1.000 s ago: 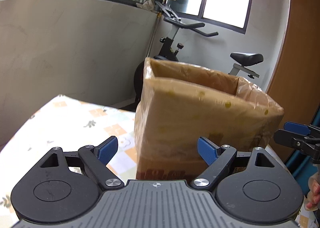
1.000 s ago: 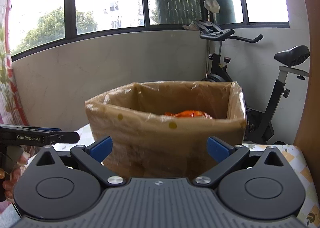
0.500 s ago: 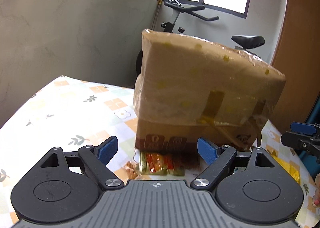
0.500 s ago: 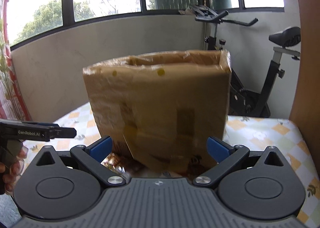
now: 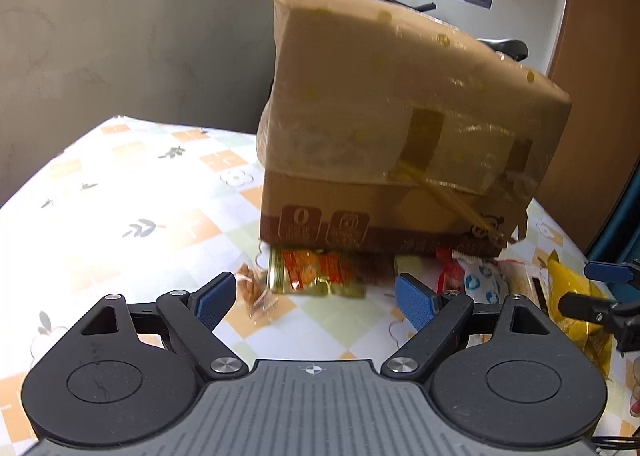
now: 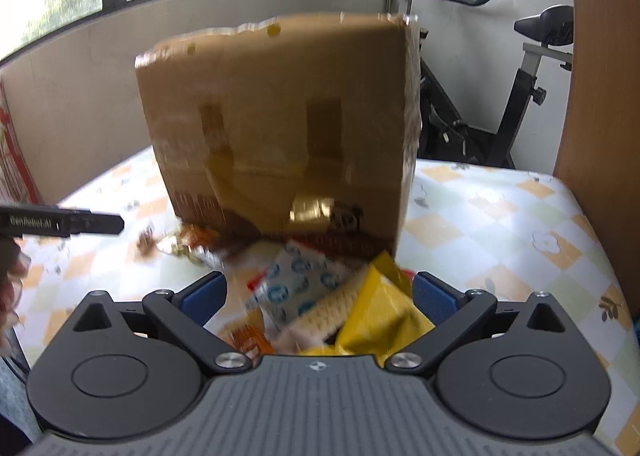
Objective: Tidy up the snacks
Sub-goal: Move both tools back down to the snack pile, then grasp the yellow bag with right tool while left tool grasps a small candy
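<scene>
Two grippers, jaws spread, empty. Snack pile (image 6: 320, 296) on bench (image 6: 500, 224) at foot of cardboard box (image 6: 280, 116). Yellow packet (image 6: 380, 312) nearest right gripper (image 6: 318, 290); gold packet (image 5: 316, 274), long axis crosswise, ahead of left gripper (image 5: 314, 298).

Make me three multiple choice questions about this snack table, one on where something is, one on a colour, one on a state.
1. Where do the snack packets lie?
A. At the foot of the tall brown cardboard box
B. On the exercise bike
C. On the window sill

2. What colour are the left hand-held gripper's finger pads?
A. Red
B. Blue
C. White

3. How do the right hand-held gripper's jaws stand?
A. Shut on the box
B. Shut on a packet
C. Open

Answers: 1 A, the yellow foil snack bag and other packets lie against its base; 2 B, both pads show blue; 3 C, the jaws stand wide apart, gripping nothing.
</scene>
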Action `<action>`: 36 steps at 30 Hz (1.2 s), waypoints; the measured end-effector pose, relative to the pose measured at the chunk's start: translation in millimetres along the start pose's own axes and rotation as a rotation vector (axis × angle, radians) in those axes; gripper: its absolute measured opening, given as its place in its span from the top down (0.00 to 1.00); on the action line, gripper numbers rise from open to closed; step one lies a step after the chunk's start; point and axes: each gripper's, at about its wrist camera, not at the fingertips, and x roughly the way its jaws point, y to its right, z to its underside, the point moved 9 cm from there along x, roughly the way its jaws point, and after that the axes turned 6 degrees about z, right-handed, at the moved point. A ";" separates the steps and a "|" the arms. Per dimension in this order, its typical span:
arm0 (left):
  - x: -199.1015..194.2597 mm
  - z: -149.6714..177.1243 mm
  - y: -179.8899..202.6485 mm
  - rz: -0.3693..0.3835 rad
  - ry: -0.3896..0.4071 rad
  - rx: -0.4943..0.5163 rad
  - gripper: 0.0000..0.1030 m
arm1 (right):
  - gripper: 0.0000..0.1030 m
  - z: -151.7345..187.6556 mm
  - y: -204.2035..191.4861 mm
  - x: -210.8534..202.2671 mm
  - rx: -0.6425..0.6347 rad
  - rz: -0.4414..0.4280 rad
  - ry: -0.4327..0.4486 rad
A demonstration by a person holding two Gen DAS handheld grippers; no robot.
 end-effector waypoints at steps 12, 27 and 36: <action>9.7 8.2 -0.1 0.020 -0.025 -0.024 0.14 | 0.01 16.9 50.1 -11.2 0.191 0.142 -0.036; 13.7 11.7 -6.8 0.020 -0.038 -0.056 0.14 | 0.14 30.3 35.4 27.0 0.229 0.143 -0.193; 11.5 11.3 -7.4 0.019 -0.028 -0.068 0.14 | 0.21 10.4 1.7 12.3 0.132 0.084 -0.089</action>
